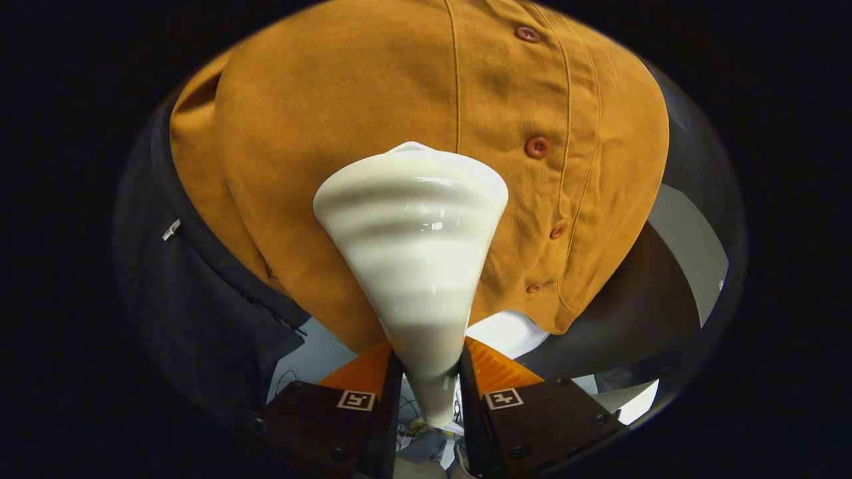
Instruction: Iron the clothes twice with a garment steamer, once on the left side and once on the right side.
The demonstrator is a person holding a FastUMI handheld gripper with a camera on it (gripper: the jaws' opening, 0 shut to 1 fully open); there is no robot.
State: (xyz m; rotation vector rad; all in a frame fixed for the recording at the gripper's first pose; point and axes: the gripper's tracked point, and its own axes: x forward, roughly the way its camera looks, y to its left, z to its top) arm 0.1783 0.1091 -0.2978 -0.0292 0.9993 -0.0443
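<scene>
Your gripper (429, 372) has both fingers clamped on the narrow neck of the cream garment steamer (413, 253), one finger on each side, and the steamer's wide head fans out just ahead of them toward the mustard shirt (373, 100). The head sits against or very close to the cloth, just to the left of the line of buttons (538, 147) and below the straight seam that runs down the front; you cannot tell from here whether it actually touches. A dark garment (200, 286) hangs beside the shirt on the left. It looks as if you are on a pass over one side of the front, though how much of the two passes is done cannot be judged. The main risk is the grip itself: the neck is smooth, glossy and tapered, so a hard push into the fabric could let it slide or twist between the fingers and tip the head off the cloth. Drifting right would catch the head's rim on the buttons and placket and bunch the shirt. Because the shirt hangs free, pressing too firmly may simply swing it away.
</scene>
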